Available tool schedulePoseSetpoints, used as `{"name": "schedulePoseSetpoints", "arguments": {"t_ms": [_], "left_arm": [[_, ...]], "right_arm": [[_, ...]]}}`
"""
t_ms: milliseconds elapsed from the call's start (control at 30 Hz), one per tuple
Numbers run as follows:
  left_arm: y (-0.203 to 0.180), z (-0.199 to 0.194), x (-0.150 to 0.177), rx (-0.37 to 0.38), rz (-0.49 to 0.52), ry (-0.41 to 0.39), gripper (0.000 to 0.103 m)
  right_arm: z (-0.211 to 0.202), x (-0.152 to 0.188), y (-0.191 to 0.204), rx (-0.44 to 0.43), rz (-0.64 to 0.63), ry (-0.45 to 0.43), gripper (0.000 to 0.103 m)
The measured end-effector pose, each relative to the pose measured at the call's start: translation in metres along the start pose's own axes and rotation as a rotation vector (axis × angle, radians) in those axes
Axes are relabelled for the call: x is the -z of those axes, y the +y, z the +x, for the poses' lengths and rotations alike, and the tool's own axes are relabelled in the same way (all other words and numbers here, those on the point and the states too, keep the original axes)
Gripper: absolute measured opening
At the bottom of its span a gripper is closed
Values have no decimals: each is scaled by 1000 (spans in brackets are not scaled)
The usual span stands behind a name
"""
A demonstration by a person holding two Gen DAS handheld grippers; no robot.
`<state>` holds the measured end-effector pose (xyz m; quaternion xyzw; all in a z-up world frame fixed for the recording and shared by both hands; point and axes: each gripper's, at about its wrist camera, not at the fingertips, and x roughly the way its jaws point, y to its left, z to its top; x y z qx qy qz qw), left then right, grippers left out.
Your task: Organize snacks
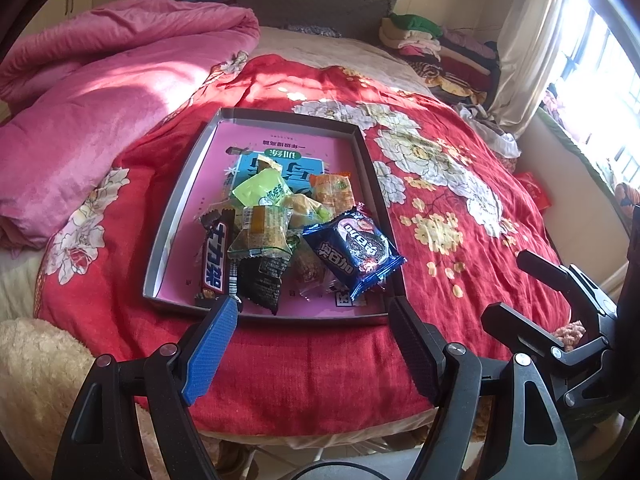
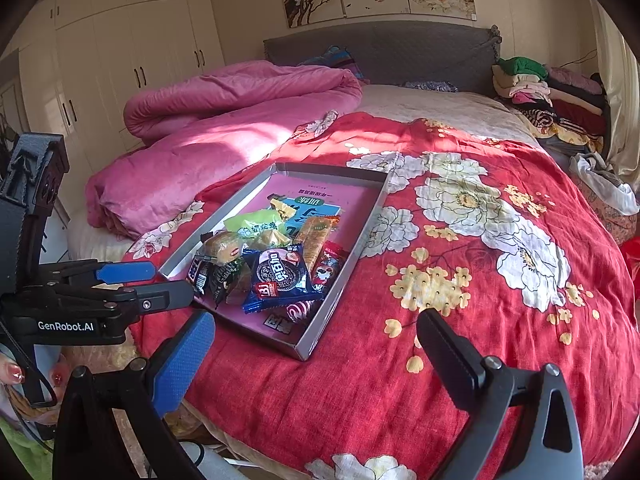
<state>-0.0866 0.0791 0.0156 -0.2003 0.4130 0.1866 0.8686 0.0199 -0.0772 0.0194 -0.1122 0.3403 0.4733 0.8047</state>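
Note:
A shallow grey tray (image 1: 176, 208) with a pink floor lies on the red flowered bedspread (image 1: 460, 200). Several wrapped snacks are heaped in it: a blue Oreo pack (image 1: 352, 254) on the right, a brown Snickers bar (image 1: 216, 260) on the left, green packs (image 1: 262, 192) and an orange pack (image 1: 332, 192) behind. My left gripper (image 1: 311, 302) stands open just before the tray's near edge, with nothing between its fingers. My right gripper (image 2: 316, 316) is open too, over the bedspread at the tray's (image 2: 344, 276) near corner, holding nothing. The right wrist view also shows the Oreo pack (image 2: 280, 276).
A rumpled pink quilt (image 1: 100, 100) fills the bed's left side. Folded clothes (image 2: 540, 92) are stacked by the grey headboard (image 2: 400, 52). White wardrobes (image 2: 120, 60) stand on the left, a curtained window (image 1: 580, 80) on the right. A hand with red nails (image 2: 12, 374) grips the left tool.

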Motion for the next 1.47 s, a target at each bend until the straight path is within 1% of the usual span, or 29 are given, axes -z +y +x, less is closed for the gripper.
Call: {"name": "schedulePoseSetpoints", "arguments": {"t_ms": [633, 1100, 1167, 1300, 1433, 1467], "left_arm": [[-2, 1, 0, -5, 8, 5, 79], [-1, 4, 0, -26, 3, 18, 79], [1, 4, -1, -23, -15, 21, 79], [14, 9, -6, 39, -91, 48, 79], [44, 16, -18, 28, -183, 44, 79], [56, 18, -25, 7, -207, 38, 79]], "right_arm": [[0, -1, 4, 15, -17, -5, 102], [-2, -3, 3, 25, -18, -14, 102], [-2, -3, 2, 26, -17, -15, 102], [-2, -3, -1, 33, -13, -16, 102], [0, -4, -13, 62, 5, -25, 102], [0, -6, -20, 74, 20, -33, 102]]}}
